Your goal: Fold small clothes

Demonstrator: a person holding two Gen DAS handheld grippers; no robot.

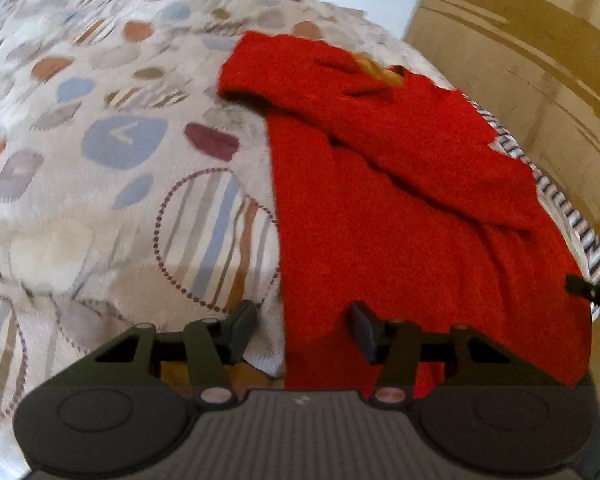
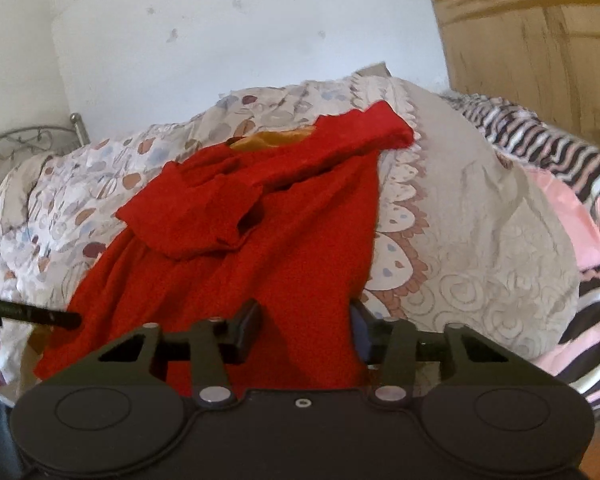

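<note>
Red garment point(image 1: 400, 184) lies on the bed point(image 1: 100, 140), its hem between both grippers' half-closed fingers, left point(image 1: 304, 332) and right point(image 2: 306, 330), likely for folding; actual clamping is unclear.

Bed point(image 2: 480, 240) draped in pale cover point(image 1: 100, 160) printed with blue, brown and striped blobs. Red garment point(image 2: 260, 240) spread directly on it, sleeves folded over the far part. Striped and pink bedding point(image 2: 580, 184) heaped at far right.

Red garment point(image 1: 400, 208) on patterned bedspread point(image 1: 100, 140), left tool point(image 1: 304, 330) straddling its near edge
</note>
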